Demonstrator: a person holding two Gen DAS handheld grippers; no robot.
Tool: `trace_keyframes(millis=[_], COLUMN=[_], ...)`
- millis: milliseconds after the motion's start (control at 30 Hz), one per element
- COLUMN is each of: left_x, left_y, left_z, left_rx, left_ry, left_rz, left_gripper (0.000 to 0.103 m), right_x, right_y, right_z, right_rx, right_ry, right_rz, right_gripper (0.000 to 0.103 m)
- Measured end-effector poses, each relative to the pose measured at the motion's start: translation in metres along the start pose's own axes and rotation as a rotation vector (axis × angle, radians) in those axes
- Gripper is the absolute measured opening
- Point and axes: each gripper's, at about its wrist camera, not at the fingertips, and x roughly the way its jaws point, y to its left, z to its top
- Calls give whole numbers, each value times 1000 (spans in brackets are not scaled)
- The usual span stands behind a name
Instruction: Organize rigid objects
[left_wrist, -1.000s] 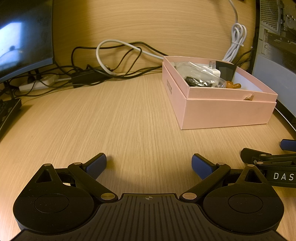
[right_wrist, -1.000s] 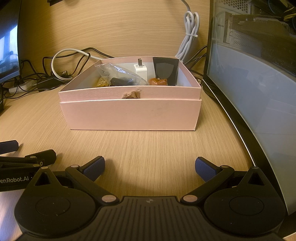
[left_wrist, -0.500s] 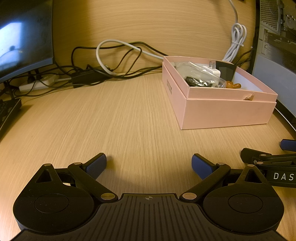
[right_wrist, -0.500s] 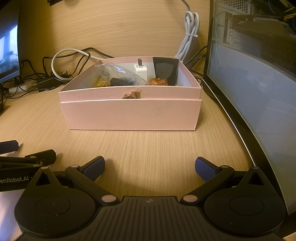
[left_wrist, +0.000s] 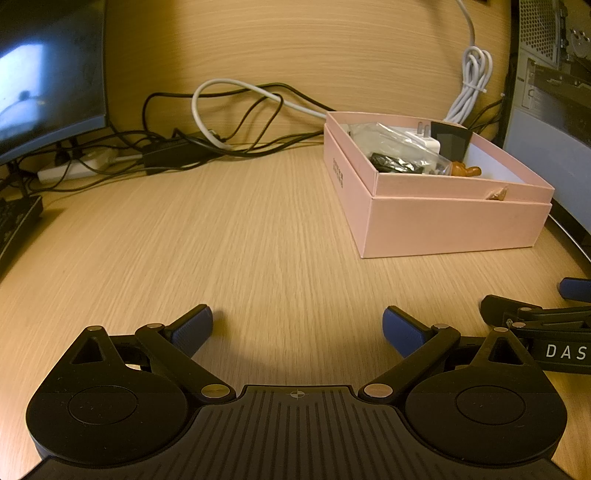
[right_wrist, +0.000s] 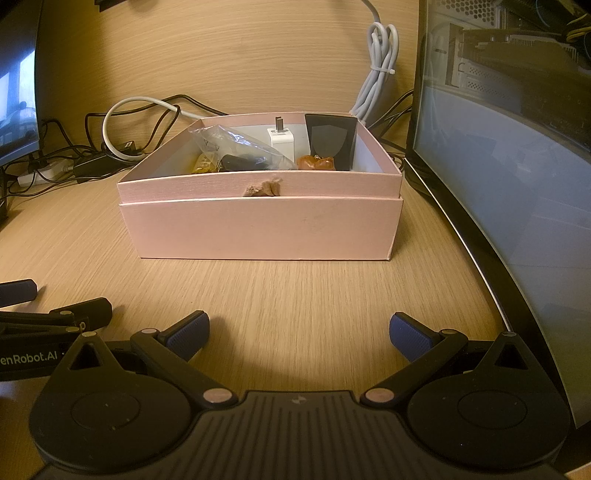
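A pink box (right_wrist: 258, 229) stands on the wooden desk, also in the left wrist view (left_wrist: 454, 225). Inside it lie a clear plastic bag (right_wrist: 240, 147), a white charger plug (right_wrist: 280, 140), a black square object (right_wrist: 330, 142), a small brown figure (right_wrist: 316, 161) and a yellow item (right_wrist: 205, 164). My left gripper (left_wrist: 297, 326) is open and empty, low over the desk, left of the box. My right gripper (right_wrist: 299, 334) is open and empty, just in front of the box. Each gripper shows at the edge of the other's view.
A tangle of black and white cables (left_wrist: 221, 125) and a power strip (left_wrist: 74, 170) lie at the back. A monitor (left_wrist: 48, 74) stands at the left, another curved monitor (right_wrist: 509, 184) close on the right. A bundled white cable (right_wrist: 376, 70) hangs behind the box.
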Motion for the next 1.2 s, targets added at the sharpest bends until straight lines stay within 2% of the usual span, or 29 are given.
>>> trace_keyframes(millis=[1200], left_x=[-1], left_y=[0], left_z=[-1], left_rx=[-9], left_ry=[-1], left_rz=[5], left_gripper=[101], right_x=[0], right_y=[0], right_z=[0], right_rx=[0], right_ry=[0], right_rz=[0], right_gripper=[103])
